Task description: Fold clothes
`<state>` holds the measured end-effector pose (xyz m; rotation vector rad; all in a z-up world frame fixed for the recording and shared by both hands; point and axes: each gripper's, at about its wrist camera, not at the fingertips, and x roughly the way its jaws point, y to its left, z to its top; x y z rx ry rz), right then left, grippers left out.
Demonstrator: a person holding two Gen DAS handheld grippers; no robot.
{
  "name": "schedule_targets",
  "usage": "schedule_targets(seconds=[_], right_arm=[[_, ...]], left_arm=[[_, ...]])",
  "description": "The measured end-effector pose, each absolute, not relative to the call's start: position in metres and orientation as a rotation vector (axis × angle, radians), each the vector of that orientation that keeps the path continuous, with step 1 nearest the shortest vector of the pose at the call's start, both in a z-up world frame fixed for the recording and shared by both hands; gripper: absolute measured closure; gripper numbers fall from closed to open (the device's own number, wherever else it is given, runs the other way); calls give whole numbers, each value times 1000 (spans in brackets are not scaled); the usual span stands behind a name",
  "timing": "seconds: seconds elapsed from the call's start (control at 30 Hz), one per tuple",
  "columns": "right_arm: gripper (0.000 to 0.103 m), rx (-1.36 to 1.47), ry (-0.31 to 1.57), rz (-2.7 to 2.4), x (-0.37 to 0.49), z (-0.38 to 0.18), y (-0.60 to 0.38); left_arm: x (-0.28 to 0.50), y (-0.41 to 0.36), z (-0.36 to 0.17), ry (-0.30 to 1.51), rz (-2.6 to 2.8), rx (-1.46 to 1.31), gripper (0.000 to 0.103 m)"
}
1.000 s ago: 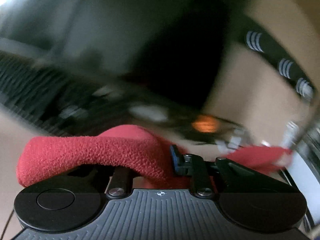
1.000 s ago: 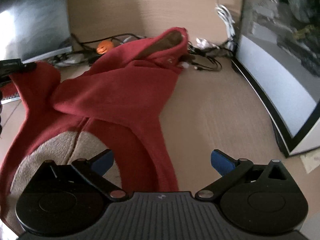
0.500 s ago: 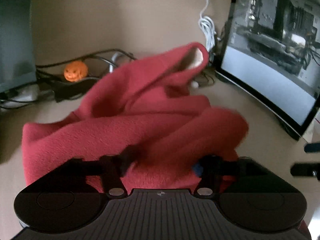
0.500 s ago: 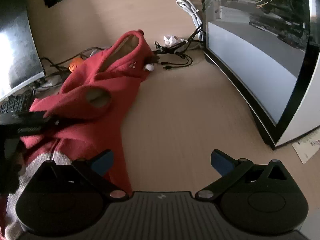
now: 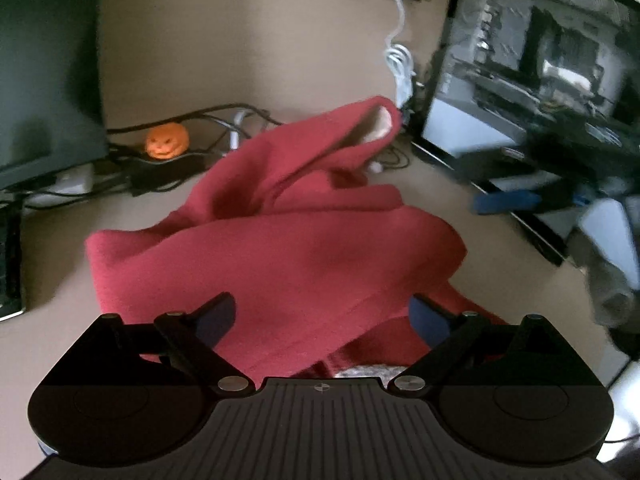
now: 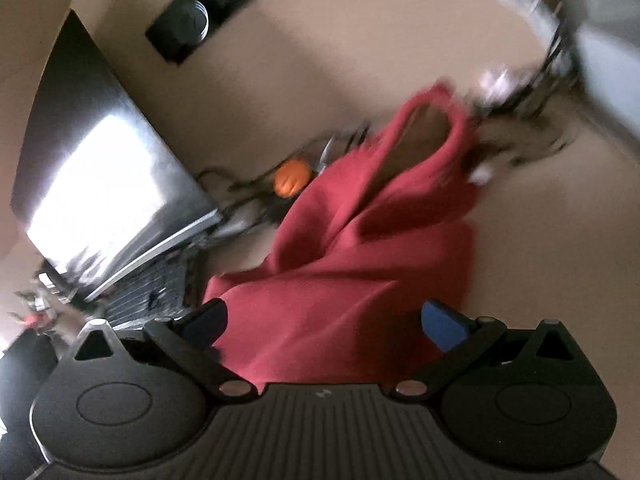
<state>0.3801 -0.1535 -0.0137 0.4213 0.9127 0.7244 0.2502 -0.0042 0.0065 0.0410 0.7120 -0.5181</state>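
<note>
A red fleece hooded garment [image 5: 280,240] lies bunched on the tan desk, its hood with pale lining [image 5: 376,124] pointing to the back right. My left gripper [image 5: 322,314] is open just above the near part of the garment, holding nothing. My right gripper [image 6: 324,322] is open too, over the garment's near edge [image 6: 340,292]; it also shows blurred at the right in the left wrist view [image 5: 508,202]. The right wrist view is tilted and blurred.
A monitor [image 5: 540,64] stands at the right and a dark screen [image 5: 44,60] at the left. An orange pumpkin toy [image 5: 166,142] and tangled cables [image 5: 224,120] lie behind the garment. A keyboard [image 6: 160,292] sits left of it.
My left gripper has let go of the red sleeve after carrying it across onto the garment, and now stands open. My right gripper has swung left over the garment, still open.
</note>
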Motion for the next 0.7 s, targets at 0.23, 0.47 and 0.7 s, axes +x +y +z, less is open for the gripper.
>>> schedule_targets(seconds=[0.23,0.47,0.7], right_arm=[[0,807,997,910,431,-32,-150],[0,727,847,992,439,22,-169],[0,10,840,544,409,-4,-151]], left_arm=[[260,-46,-16,738,-577,105,6],[278,-60,-7,667,-560,20,4],[278,-24,7,695,-580,-9,4]])
